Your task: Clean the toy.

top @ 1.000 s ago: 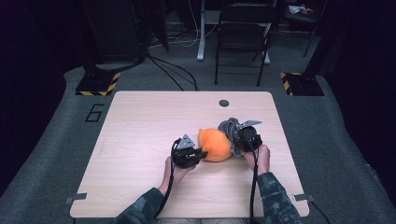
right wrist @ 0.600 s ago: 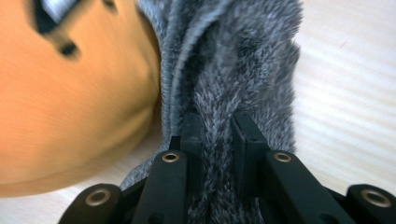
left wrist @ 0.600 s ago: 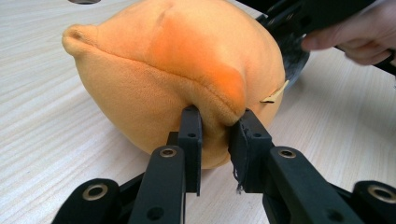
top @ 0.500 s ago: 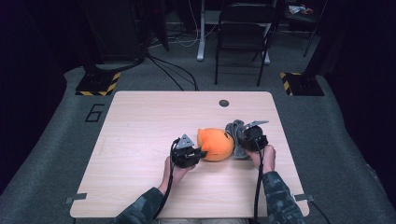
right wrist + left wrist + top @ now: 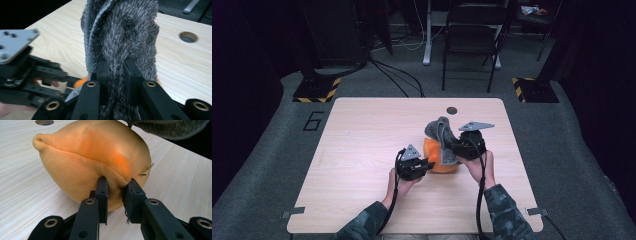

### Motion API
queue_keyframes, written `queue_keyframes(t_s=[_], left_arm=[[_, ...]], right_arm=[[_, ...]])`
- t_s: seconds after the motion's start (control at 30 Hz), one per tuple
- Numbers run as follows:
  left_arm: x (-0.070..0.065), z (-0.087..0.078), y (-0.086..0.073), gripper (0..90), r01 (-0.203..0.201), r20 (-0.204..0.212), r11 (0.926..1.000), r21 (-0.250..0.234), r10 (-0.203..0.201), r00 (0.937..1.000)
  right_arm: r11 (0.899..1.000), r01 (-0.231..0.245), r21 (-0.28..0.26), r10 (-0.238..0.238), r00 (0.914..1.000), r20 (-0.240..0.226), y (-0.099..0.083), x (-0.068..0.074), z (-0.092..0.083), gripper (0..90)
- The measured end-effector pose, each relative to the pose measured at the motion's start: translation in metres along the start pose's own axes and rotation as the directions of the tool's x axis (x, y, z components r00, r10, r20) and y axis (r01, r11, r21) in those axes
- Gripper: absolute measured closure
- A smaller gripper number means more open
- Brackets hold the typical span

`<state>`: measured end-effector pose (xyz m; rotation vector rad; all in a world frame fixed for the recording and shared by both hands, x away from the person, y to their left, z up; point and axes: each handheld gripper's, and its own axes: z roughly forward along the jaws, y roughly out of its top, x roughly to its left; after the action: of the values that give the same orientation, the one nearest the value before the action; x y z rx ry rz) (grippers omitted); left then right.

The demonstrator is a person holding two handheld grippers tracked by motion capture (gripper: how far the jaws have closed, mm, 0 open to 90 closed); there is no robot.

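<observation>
Light wood surface point(image 5: 362, 165), rounded corners, one round cable hole point(image 5: 452, 110) near the far edge; dark carpet around it, a black chair point(image 5: 472, 35) and two hazard-striped stand feet point(image 5: 317, 90) behind. Orange plush point(image 5: 435, 161) sits on the surface right of centre, on the near half, between the two hands. In the left gripper view it is a rounded, lemon-like shape with a stitched seam ridge and a small nub point(image 5: 40, 138) at one end; a pale tag point(image 5: 147, 170) sticks out on its far side. Grey fuzzy cloth point(image 5: 441, 132) is draped over the plush's far right side, bunched upward above it. Left gripper point(image 5: 424, 165) is low at the plush's near-left side, jaws pinching a fold of the orange fabric along the seam, as seen in the left gripper view point(image 5: 116, 187). Right gripper point(image 5: 457, 146) is held above the surface on the plush's right, grey plate on top, jaws clamped on a twisted rope of the grey cloth point(image 5: 125, 37); in the right gripper view point(image 5: 116, 67) the cloth runs up between the jaws and fans out above. A sliver of orange point(image 5: 80, 82) shows under the cloth there, with the left gripper's body point(image 5: 30, 75) just beside it. Both forearms enter from the near edge in camo sleeves point(image 5: 507, 215).
</observation>
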<state>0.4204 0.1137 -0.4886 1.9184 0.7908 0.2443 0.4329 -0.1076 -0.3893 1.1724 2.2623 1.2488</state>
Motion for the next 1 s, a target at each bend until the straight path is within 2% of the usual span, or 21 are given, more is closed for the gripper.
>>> queue_keyframes(t_s=[0.1,0.13,0.2,0.23,0.37,0.4,0.5,0.57,0.67,0.7,0.8,0.83,0.87,0.93,1.0], left_arm=[[-0.003,0.001,0.001,74.9,-0.009,0.002,1.0000,-0.003,0.009,1.0000],[-0.003,0.001,0.002,74.9,-0.028,0.000,0.9996,0.002,0.028,0.9996],[-0.004,0.002,0.001,74.9,-0.037,-0.006,0.9992,0.017,0.037,0.9993],[-0.003,0.002,0.001,74.8,-0.045,-0.003,0.9987,0.023,0.045,0.9990],[-0.002,0.003,0.000,74.9,-0.035,-0.001,0.9993,0.013,0.035,0.9994],[-0.002,0.003,0.000,74.9,-0.035,0.000,0.9993,0.012,0.035,0.9994],[-0.001,0.003,0.000,74.9,-0.033,0.000,0.9994,0.013,0.033,0.9994],[0.000,0.002,-0.001,74.9,-0.015,0.004,0.9998,0.013,0.015,0.9999],[0.000,0.002,0.000,74.9,-0.020,0.002,0.9997,0.015,0.020,0.9998],[0.000,0.003,0.000,74.9,-0.022,0.002,0.9997,0.010,0.022,0.9998],[0.000,0.003,0.000,75.0,-0.020,0.002,0.9998,0.008,0.020,0.9998],[0.001,0.003,-0.001,75.0,-0.017,0.004,0.9998,0.008,0.017,0.9998],[0.002,0.003,-0.001,75.0,-0.009,0.010,0.9999,0.012,0.009,0.9999],[0.002,0.003,-0.001,75.0,-0.003,0.008,1.0000,0.009,0.002,1.0000],[0.002,0.002,0.000,75.0,-0.018,0.012,0.9997,0.015,0.017,0.9998]], right_arm=[[0.999,0.035,0.029,-0.035,0.9994,-0.004,-0.003,0.012,0.012,76.6],[0.998,0.052,0.047,-0.052,0.9986,0.006,-0.006,0.014,0.018,76.5],[0.990,0.109,0.092,-0.114,0.9922,0.051,-0.013,0.018,0.029,76.6],[0.990,0.103,0.097,-0.110,0.9919,0.063,-0.015,0.020,0.033,76.6],[0.983,0.145,0.114,-0.157,0.9819,0.106,-0.016,0.024,0.034,76.6],[0.978,0.170,0.123,-0.183,0.9776,0.104,-0.016,0.023,0.033,76.6],[0.978,0.161,0.132,-0.177,0.9767,0.122,-0.016,0.016,0.032,76.5],[0.982,0.134,0.131,-0.151,0.9797,0.131,-0.017,0.010,0.031,76.5],[0.985,0.107,0.137,-0.127,0.9809,0.147,-0.019,0.000,0.029,76.5],[0.984,0.107,0.139,-0.129,0.9789,0.159,-0.020,-0.003,0.028,76.5],[0.987,0.062,0.150,-0.089,0.9790,0.183,-0.023,-0.015,0.027,76.4],[0.987,0.062,0.150,-0.089,0.9790,0.183,-0.023,-0.015,0.027,76.4],[0.987,0.022,0.160,-0.054,0.9782,0.200,-0.027,-0.026,0.028,76.4],[0.986,-0.003,0.164,-0.030,0.9792,0.200,-0.032,-0.038,0.029,76.4],[0.983,-0.020,0.182,-0.022,0.9746,0.223,-0.037,-0.046,0.031,76.3]])
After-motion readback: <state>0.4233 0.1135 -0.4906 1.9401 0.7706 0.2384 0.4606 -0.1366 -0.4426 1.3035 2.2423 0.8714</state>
